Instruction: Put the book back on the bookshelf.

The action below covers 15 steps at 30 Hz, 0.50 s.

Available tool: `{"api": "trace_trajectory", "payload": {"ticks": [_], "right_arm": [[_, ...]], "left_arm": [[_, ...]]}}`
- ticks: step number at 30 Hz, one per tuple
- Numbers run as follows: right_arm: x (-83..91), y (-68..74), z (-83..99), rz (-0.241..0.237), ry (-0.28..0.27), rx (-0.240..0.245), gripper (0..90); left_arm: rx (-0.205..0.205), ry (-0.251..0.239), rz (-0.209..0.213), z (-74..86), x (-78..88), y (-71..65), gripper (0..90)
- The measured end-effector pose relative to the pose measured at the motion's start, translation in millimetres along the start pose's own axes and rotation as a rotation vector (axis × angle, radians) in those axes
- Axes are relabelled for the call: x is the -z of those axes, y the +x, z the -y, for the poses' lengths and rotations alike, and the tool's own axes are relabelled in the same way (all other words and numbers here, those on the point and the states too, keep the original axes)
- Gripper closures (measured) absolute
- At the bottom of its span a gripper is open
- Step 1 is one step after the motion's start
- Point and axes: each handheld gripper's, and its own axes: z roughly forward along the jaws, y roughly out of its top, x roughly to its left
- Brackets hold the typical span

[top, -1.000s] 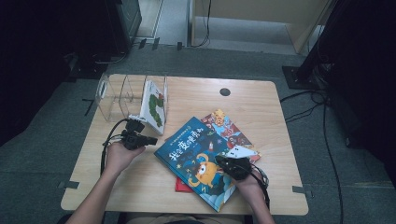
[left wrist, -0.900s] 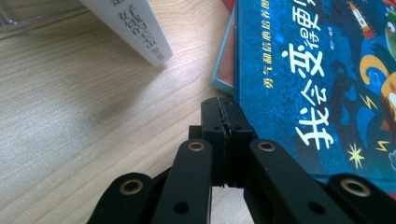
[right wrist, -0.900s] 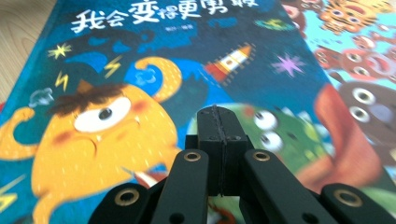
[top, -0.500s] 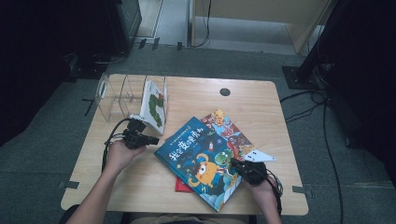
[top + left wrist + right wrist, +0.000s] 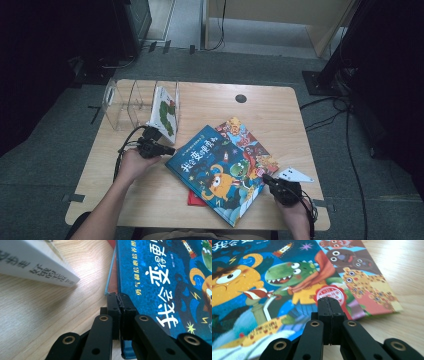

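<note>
Left gripper (image 5: 170,149) and right gripper (image 5: 266,178), both closed and empty, flank the large blue hardcover picture book (image 5: 220,172) on the wooden counter (image 5: 280,115).

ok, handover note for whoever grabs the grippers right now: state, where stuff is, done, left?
Left gripper: shut, empty, tips at the left edge of the blue book.
Right gripper: shut, empty, at the blue book's right edge.
Blue book lies flat on top of a stack: a colourful book and a red one beneath.
One white book already stands in the clear rack.
Left, probably: lift the blue book and slot it in the rack, then the other two.
</note>
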Motion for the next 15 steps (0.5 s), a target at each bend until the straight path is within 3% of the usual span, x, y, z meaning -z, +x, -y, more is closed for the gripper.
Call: {"api": "trace_trajectory", "payload": {"ticks": [10,15], "right_arm": [[7.8,-4.5,6.1,0.031,0.017,-0.008,90.0],[8.5,-2.1,12.0,0.013,0.018,-0.015,90.0]], "left_arm": [[0.006,-0.002,0.010,1.1,1.0,-0.4,90.0],[0.019,-0.010,0.009,4.2,-0.8,1.2,90.0]]}}
